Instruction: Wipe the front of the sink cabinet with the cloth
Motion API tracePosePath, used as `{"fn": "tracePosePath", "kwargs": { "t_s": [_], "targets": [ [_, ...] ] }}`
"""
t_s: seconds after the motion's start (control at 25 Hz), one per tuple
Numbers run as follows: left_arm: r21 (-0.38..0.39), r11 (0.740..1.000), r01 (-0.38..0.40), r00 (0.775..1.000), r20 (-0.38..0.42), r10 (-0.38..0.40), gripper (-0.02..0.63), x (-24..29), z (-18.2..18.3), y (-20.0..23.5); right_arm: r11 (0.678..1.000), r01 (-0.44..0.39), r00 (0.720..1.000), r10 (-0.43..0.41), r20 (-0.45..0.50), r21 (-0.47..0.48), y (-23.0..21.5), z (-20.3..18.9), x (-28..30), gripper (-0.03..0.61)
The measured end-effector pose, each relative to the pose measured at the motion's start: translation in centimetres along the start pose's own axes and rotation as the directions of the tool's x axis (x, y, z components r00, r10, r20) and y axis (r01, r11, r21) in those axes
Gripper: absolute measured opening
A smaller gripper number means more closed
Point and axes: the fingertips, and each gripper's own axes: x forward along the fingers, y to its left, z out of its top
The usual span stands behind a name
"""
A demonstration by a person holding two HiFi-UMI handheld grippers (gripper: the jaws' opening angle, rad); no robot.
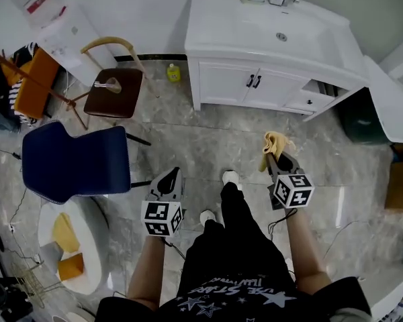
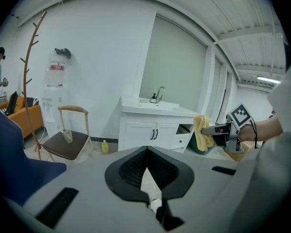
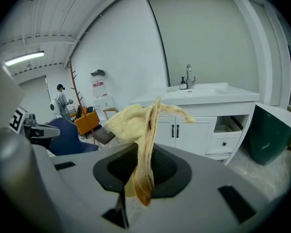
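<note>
Marble floor (image 1: 188, 133) lies between the person and the white sink cabinet (image 1: 228, 82). The left gripper (image 1: 174, 172) has its jaws together on nothing. The right gripper (image 1: 273, 154) is clamped on the yellow cloth (image 1: 274, 141), well apart from the cabinet front. The cloth's loose folds could snag the open drawer (image 1: 316, 89) at the cabinet's right end.

Two tools (left tool (image 1: 172, 173), right tool (image 1: 273, 153)), one cloth (image 1: 274, 142), one sink cabinet (image 1: 236, 83), one bottle (image 1: 173, 73) and two chairs (brown chair (image 1: 114, 92) ahead, blue chair (image 1: 74, 164) leftward) are counted.
</note>
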Motion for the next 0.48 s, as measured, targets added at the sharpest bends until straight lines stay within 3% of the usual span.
{"fn": "tracePosePath", "kwargs": {
  "t_s": [0.48],
  "targets": [
    [0.04,0.999,0.0,1.0,0.018,-0.001,0.014,11.4,2.1,3.9,0.999,-0.04,0.997,0.041,0.063,-0.016,-3.0,3.1,16.1,0.081]
  ]
}}
